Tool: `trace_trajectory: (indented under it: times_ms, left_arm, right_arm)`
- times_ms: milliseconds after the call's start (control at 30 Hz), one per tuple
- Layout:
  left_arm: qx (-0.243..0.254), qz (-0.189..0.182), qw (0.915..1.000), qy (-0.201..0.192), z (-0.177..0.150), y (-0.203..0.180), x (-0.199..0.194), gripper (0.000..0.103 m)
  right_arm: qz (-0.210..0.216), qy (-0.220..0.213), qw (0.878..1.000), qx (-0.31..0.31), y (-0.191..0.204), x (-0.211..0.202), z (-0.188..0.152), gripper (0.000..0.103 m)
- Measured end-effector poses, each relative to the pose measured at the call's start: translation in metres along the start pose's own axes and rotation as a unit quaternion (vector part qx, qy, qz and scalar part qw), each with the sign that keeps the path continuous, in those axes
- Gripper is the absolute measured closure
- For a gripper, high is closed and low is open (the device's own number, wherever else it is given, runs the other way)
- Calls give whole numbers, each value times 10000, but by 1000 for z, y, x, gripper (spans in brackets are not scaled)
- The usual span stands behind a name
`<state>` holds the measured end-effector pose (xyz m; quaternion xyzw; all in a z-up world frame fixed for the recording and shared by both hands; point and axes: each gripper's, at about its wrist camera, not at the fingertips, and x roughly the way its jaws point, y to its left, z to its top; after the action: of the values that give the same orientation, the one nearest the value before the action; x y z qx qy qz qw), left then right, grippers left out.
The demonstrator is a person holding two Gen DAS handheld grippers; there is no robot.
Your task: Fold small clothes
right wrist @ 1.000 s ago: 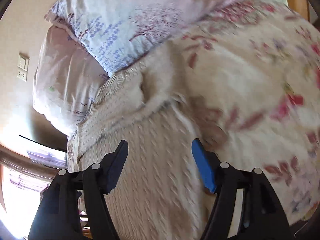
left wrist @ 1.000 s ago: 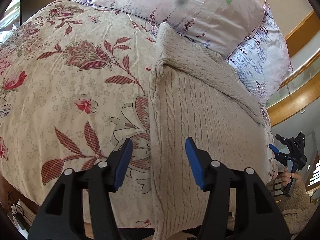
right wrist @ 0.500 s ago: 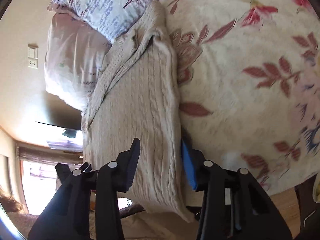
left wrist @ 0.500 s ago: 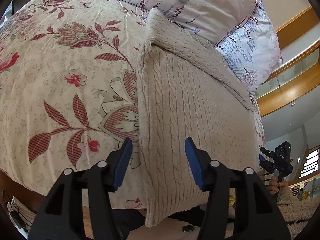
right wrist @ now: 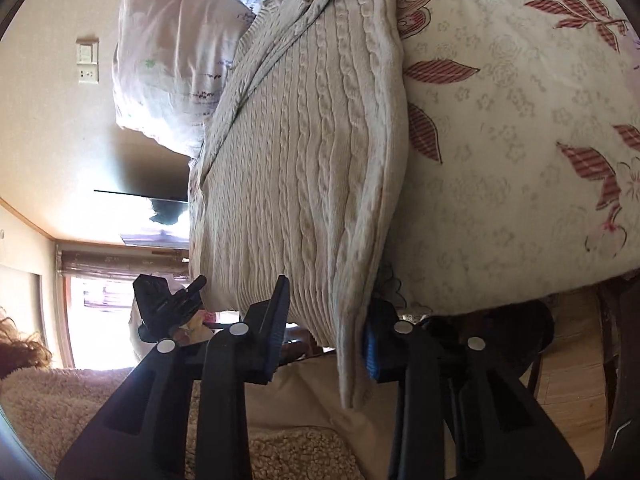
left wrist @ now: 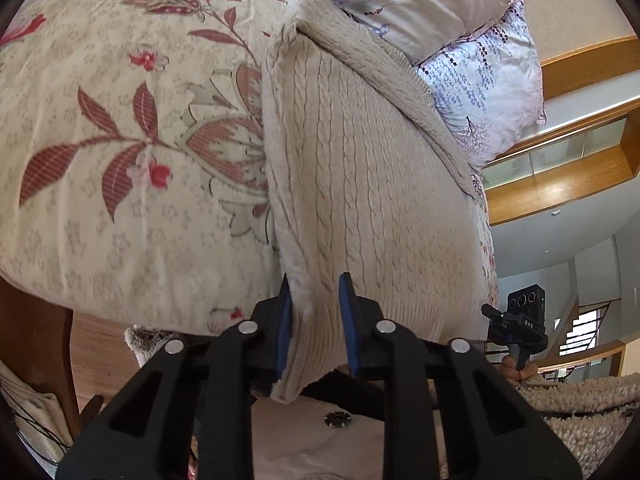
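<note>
A beige cable-knit sweater lies folded lengthwise on the floral bedspread, its hem hanging over the bed's near edge. My left gripper is shut on the hem's left corner. In the right wrist view the same sweater runs up the bed, and my right gripper has its jaws around the hem's right corner, still somewhat apart. The left gripper also shows in the right wrist view, and the right gripper shows in the left wrist view.
Two pale floral pillows lie at the head of the bed, touching the sweater's far end. A wooden bed frame and wood floor lie below the mattress edge. My fleece-clad body is close under both grippers.
Both grippers dropped to the sweater's hem at the bed edge. The left jaws closed on the left corner; the right jaws narrowed around the right corner.
</note>
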<state>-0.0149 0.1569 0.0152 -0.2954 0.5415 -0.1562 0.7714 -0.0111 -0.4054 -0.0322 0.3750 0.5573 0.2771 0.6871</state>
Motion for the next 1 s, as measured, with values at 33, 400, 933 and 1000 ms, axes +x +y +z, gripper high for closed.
trace_trajectory:
  times_ms: [33,400,933,1000]
  left_arm:
    - [4,0,10000,33,-1,-1,1,89]
    - [362,-77,9964,-766,40,-26,-23,97]
    - [438,-182,9801,-1925,176,-71,-18,97]
    - [393,-174,9792,-1983,193,-74,-11,97]
  right_arm:
    - [-7,13,10000,-32,2,1,-1,78]
    - [-177,-929,9912,-922,40,-28,20,95]
    - [-487,-2575,9542,-1445,106,-44,121,95]
    - [-475,-2666,9529,-1368,105,-40,137,95]
